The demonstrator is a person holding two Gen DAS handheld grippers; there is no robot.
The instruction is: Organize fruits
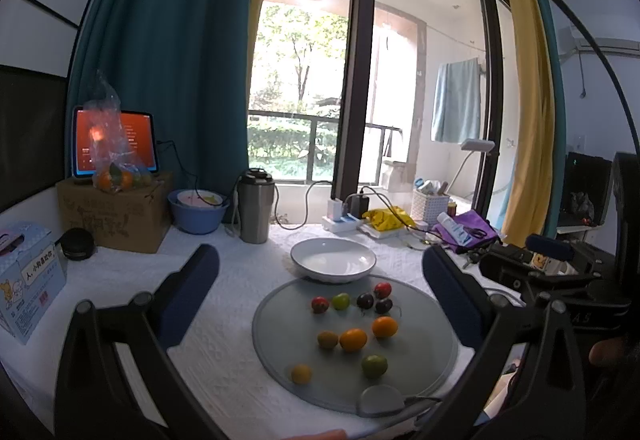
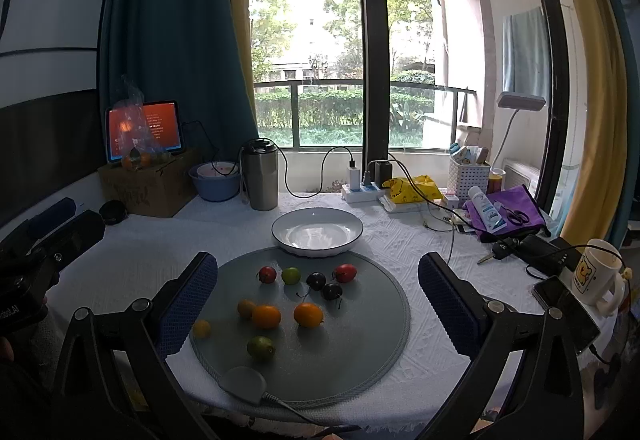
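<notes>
A: Right wrist view: round grey mat, white bowl touching its far edge, ten small fruits loose on mat.
B: Grippers?
A: Left gripper, right gripper: both spread wide, holding nothing.

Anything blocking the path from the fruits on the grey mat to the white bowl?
Nothing visible. The white bowl sits empty at the grey mat's far edge, and the fruits lie loose with open mat between. Both tongs, right and left, are open above.
</notes>
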